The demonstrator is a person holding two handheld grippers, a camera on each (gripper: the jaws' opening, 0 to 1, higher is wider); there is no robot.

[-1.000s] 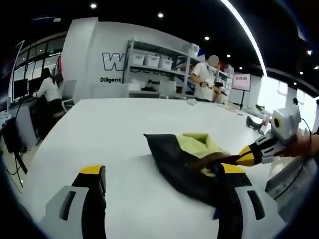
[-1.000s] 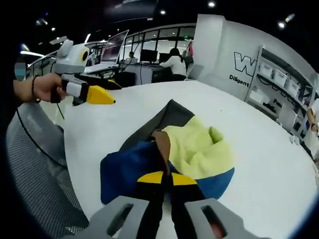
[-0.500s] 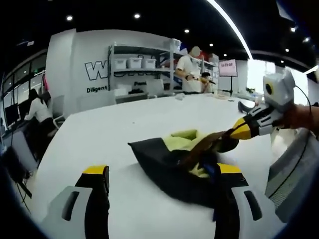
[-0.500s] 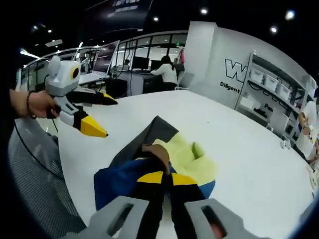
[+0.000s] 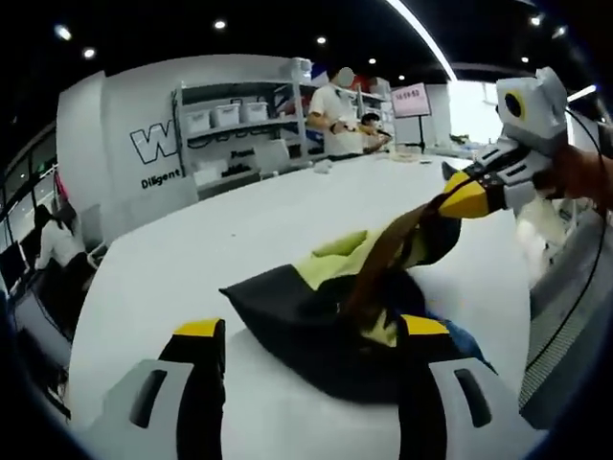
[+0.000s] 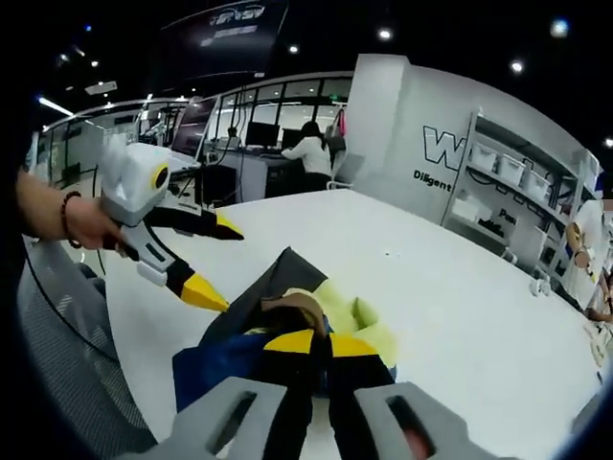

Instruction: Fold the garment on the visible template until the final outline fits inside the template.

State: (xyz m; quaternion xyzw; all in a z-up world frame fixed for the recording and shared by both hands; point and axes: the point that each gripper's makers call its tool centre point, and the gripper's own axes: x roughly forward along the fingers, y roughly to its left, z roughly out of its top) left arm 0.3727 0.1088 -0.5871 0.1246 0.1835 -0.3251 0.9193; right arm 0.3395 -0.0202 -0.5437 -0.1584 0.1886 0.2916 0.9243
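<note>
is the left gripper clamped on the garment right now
No, the left gripper hangs open beside the garment, its jaws spread apart with nothing between them.

The place is a large open-plan lab or workshop with office corners, under a dark ceiling set with spot lights and a long light strip [image 5: 421, 43]. A white wall with big lettering [image 5: 158, 144] backs metal shelving [image 5: 239, 125] stacked with white storage bins, where a person [image 5: 335, 115] stands working. Beyond the broad white worktop [image 6: 460, 287], another person [image 6: 308, 155] sits at desks with computer monitors [image 6: 259, 134] before glass partitions.
</note>
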